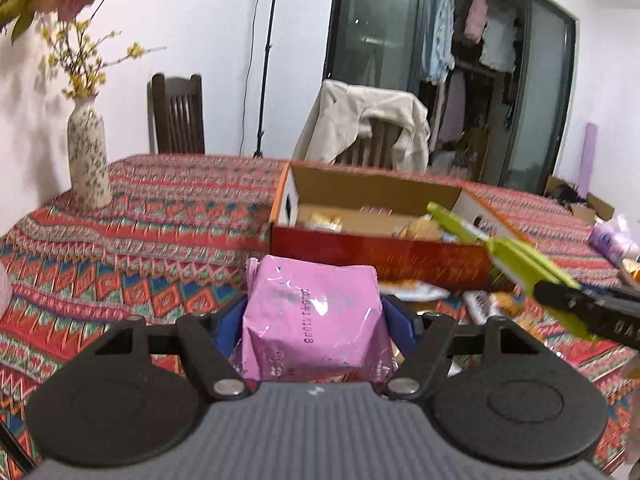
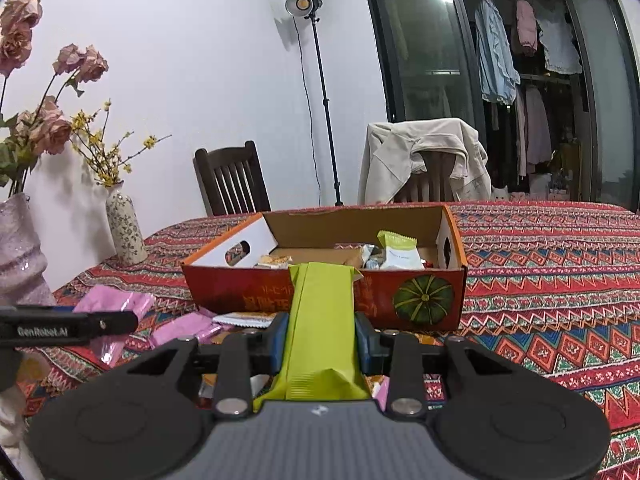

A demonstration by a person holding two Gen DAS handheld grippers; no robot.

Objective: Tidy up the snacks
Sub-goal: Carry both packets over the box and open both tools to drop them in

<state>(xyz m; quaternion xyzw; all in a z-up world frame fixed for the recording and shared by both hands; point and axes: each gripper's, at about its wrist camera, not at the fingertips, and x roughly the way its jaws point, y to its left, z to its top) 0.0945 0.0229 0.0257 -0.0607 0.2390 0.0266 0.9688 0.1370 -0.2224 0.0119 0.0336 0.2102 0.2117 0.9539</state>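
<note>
My left gripper (image 1: 314, 320) is shut on a pink snack packet (image 1: 316, 316) and holds it above the patterned tablecloth, just short of the open red cardboard box (image 1: 376, 252). My right gripper (image 2: 322, 340) is shut on a green snack packet (image 2: 322, 320), held in front of the box's (image 2: 280, 292) near wall. The green packet also shows in the left wrist view (image 1: 508, 256), at the box's right end. The box holds several snack packets (image 2: 400, 254). The left gripper's body (image 2: 68, 326) shows at the left of the right wrist view.
Loose pink packets (image 2: 116, 304) and other snacks (image 2: 248, 318) lie on the tablecloth before the box. A patterned vase (image 2: 126, 230) and a larger pink vase (image 2: 20, 248) stand at the left. Two chairs (image 2: 232, 180) are behind the table, one draped with a jacket (image 2: 424, 156).
</note>
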